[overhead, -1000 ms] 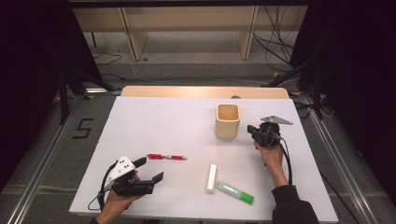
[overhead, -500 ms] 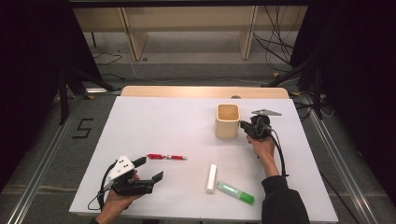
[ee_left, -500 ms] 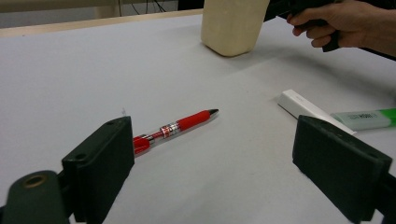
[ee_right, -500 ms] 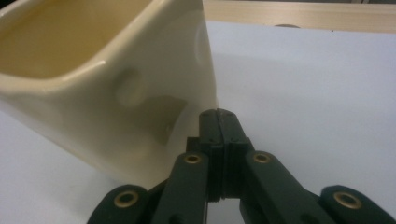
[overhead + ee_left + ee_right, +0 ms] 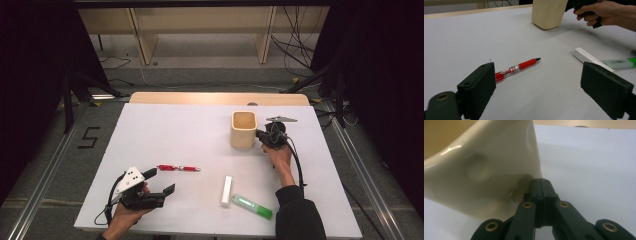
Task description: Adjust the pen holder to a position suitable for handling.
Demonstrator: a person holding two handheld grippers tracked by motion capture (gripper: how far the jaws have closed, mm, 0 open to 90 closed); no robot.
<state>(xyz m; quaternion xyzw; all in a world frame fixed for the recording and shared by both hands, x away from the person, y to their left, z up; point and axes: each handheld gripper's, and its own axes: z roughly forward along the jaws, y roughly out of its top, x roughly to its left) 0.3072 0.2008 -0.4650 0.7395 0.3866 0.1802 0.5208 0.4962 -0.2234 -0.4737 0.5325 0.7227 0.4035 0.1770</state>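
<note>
A cream cup (image 5: 243, 129) stands upright right of the table's middle. My right gripper (image 5: 261, 135) is at its right wall. In the right gripper view the jaws are shut pad to pad with nothing between them, and the right gripper's (image 5: 540, 182) tips rest against the cup's (image 5: 481, 162) lower side. My left gripper (image 5: 161, 181) stays near the front left, open and holding nothing. The left gripper (image 5: 541, 90) looks toward a red pen (image 5: 517, 68) lying flat just beyond its jaws. The pen (image 5: 178, 168) lies left of centre.
A white stick (image 5: 227, 190) and a green highlighter (image 5: 252, 206) lie near the front edge, right of the left gripper. The table (image 5: 175, 130) is white with a wooden strip (image 5: 220, 98) at the back. Floor cables lie beyond it.
My right gripper has moved left, from a little right of the cup to its right wall. The left gripper, pen, stick and highlighter have not moved.
</note>
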